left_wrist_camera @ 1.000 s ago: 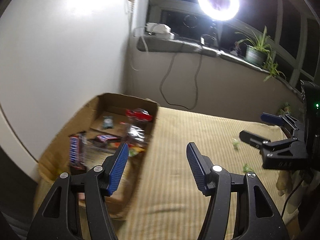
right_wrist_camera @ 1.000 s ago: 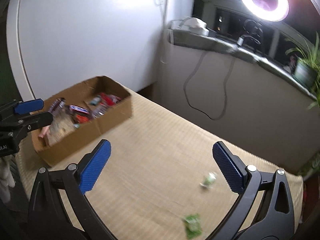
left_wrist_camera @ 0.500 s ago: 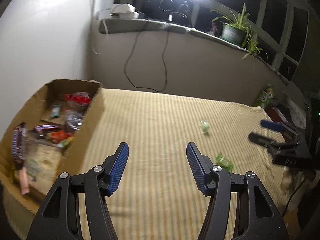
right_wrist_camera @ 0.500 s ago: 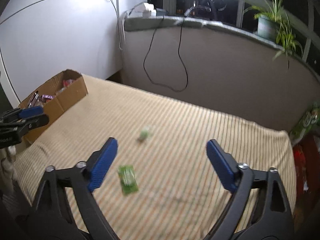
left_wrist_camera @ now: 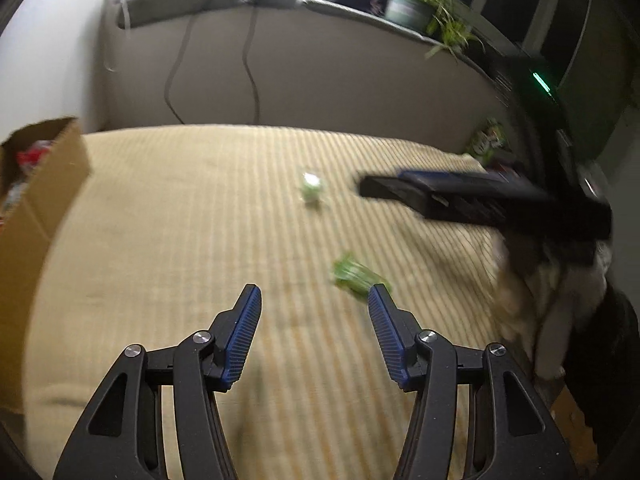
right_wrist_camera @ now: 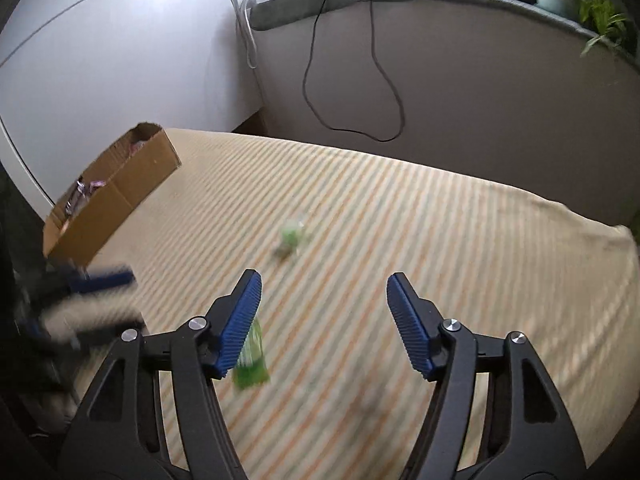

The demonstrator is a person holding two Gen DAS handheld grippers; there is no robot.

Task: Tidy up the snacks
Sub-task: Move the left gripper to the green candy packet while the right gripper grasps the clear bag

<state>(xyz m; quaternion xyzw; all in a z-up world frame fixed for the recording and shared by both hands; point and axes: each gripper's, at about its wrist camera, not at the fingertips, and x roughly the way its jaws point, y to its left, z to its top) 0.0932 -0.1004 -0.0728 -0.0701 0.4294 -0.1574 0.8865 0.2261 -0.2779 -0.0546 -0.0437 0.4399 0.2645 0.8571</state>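
Two green snacks lie on the striped yellow cloth: a flat green packet (left_wrist_camera: pixel 356 276) (right_wrist_camera: pixel 251 364) and a small pale green sweet (left_wrist_camera: pixel 311 189) (right_wrist_camera: pixel 291 235) farther off. My left gripper (left_wrist_camera: pixel 314 304) is open and empty, just short of the packet, which lies by its right finger. My right gripper (right_wrist_camera: pixel 323 292) is open and empty above the cloth; the packet lies by its left finger. A cardboard box (left_wrist_camera: pixel 40 200) (right_wrist_camera: pixel 116 196) holding several snacks stands at the left. Each gripper shows blurred in the other's view: the right one (left_wrist_camera: pixel 460 196), the left one (right_wrist_camera: pixel 92 284).
A grey wall with hanging cables (right_wrist_camera: pixel 360 80) backs the table. A sill with a potted plant (left_wrist_camera: pixel 416 4) runs above it. More snack bags (left_wrist_camera: pixel 486 144) sit past the table's far right corner. A white panel (right_wrist_camera: pixel 100 72) stands behind the box.
Both grippers have swung right, away from the box, and moved in over the two green snacks. The packet now lies close to both grippers' fingers. Both stay open.
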